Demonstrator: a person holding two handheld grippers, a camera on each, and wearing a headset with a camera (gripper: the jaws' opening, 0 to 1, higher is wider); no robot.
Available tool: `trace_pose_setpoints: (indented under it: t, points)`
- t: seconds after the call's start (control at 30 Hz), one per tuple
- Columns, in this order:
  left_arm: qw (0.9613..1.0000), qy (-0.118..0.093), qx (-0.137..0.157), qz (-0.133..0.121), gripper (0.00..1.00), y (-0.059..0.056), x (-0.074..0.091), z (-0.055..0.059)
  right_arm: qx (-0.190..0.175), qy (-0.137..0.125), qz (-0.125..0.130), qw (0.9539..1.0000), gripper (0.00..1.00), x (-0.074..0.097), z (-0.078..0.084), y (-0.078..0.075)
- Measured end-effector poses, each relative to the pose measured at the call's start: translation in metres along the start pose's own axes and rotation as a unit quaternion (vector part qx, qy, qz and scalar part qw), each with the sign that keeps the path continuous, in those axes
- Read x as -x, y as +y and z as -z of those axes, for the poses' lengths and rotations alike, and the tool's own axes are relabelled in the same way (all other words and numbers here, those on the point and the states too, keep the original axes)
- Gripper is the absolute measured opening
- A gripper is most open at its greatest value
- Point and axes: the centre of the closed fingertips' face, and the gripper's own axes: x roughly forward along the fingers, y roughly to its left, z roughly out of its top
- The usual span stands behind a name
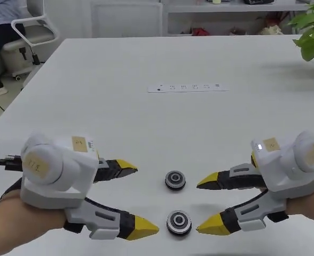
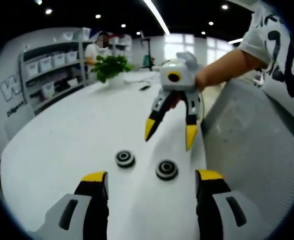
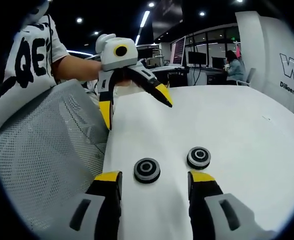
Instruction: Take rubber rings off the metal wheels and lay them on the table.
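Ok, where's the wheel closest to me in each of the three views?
Head view: near wheel at bottom centre, the lower of the two.
Left gripper view: near wheel just right of centre, the right-hand one of the pair.
Right gripper view: near wheel at lower centre, the left-hand one of the pair.
Shared landmark: far wheel, lying right beside it in every view.

A white power strip (image 1: 187, 87) lies flat, its sockets in one row. Green leaves of a potted plant (image 1: 313, 33) reach in at the far right. A white office chair (image 1: 31, 32) stands at the far left. Shelves with storage bins (image 2: 47, 75) line one wall. Dark monitors (image 3: 197, 57) stand in the background, with a seated person (image 3: 234, 67) beside them.
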Motion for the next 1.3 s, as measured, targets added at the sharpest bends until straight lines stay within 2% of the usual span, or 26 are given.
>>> trace_pose_setpoints:
  t: [0.5, 1.0, 1.3]
  points:
    - [0.9996, 0.003, 0.008, 0.026, 0.62, -0.007, -0.017, 0.004, 0.007, 0.016, -0.022, 0.9996, 0.40, -0.011, 0.009, 0.006]
    - [0.9978, 0.016, 0.007, 0.063, 0.51, -0.021, -0.037, 0.009, 0.011, 0.029, -0.032, 0.9990, 0.33, -0.019, 0.018, 0.007]
    - [0.9964, 0.025, 0.006, 0.081, 0.45, -0.027, -0.046, 0.012, 0.001, 0.020, -0.033, 0.9992, 0.29, -0.022, 0.017, 0.005]
